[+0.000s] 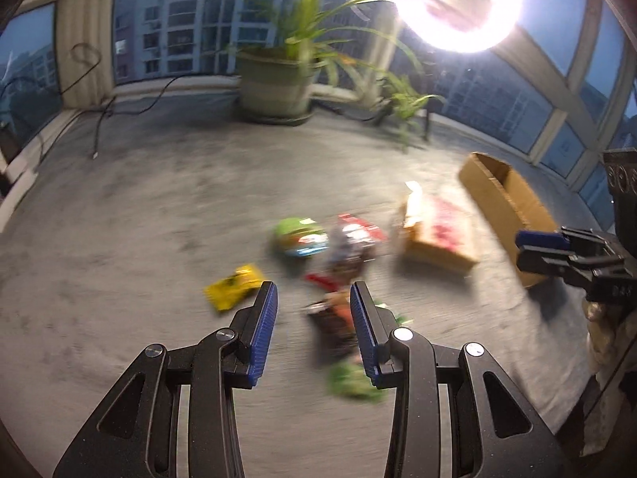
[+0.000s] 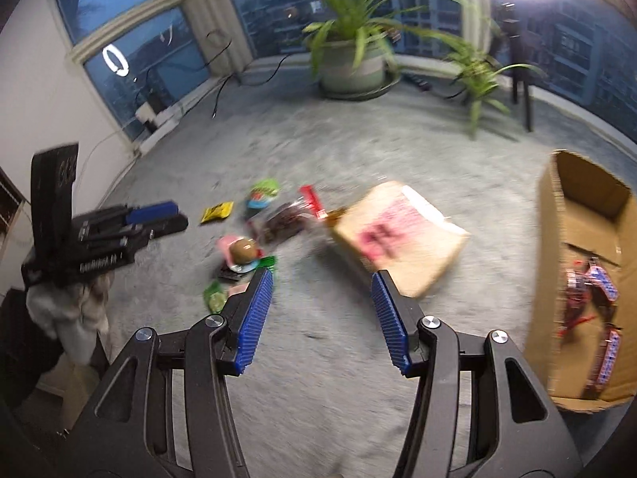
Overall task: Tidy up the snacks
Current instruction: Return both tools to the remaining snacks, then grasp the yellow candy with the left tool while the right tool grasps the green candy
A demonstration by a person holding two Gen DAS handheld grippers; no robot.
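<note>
Several snack packets lie scattered on the grey carpet: a yellow packet, a green-lidded cup, a clear bag with dark contents and a green packet. A tan box with red print lies beside them. My left gripper hovers open over the pile, nothing between its fingers. My right gripper is open and empty above bare carpet near the tan box. Both views are blurred.
An open cardboard carton lies at the right with red-and-blue packets inside. A large potted plant, a smaller plant, cables along the window wall and a ring light stand at the back.
</note>
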